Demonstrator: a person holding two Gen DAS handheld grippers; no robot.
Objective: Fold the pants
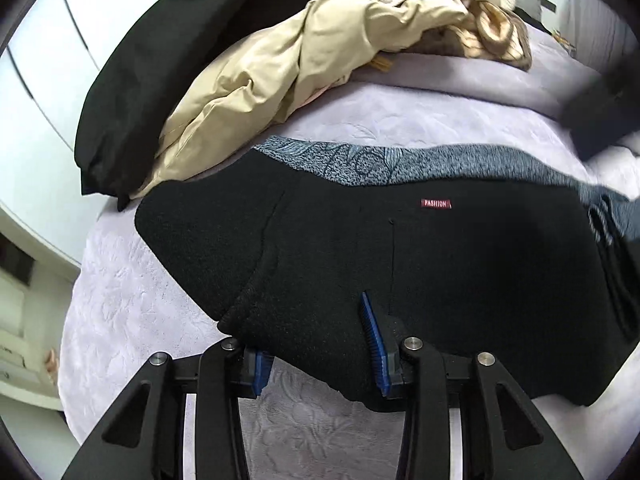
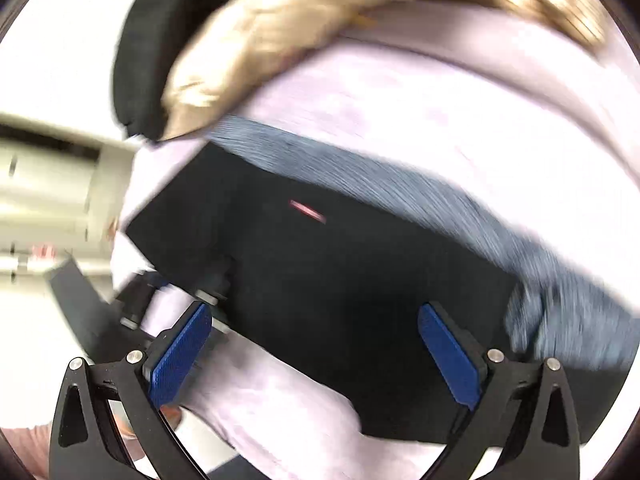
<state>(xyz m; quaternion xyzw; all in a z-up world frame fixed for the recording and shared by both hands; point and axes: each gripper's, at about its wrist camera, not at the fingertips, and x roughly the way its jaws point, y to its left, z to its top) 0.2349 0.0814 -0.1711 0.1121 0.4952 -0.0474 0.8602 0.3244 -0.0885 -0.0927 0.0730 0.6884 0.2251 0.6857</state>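
Note:
Black pants (image 1: 440,272) with a small red "FASHION" label (image 1: 436,203) lie folded on a lavender bedspread (image 1: 132,304). My left gripper (image 1: 316,332) is shut on the near edge of the pants, and a thick fold of black cloth fills the gap between its blue pads (image 1: 374,344). In the blurred right wrist view the same pants (image 2: 340,280) lie below my right gripper (image 2: 316,312), which is wide open with nothing between its pads (image 2: 452,356). The left gripper's black frame (image 2: 136,308) shows at the pants' left edge.
A grey-blue patterned cloth (image 1: 360,164) sticks out from under the far edge of the pants. Behind it lie a crumpled beige jacket (image 1: 280,68) and a black garment (image 1: 160,60). White cupboard doors (image 1: 48,40) stand past the bed's left edge.

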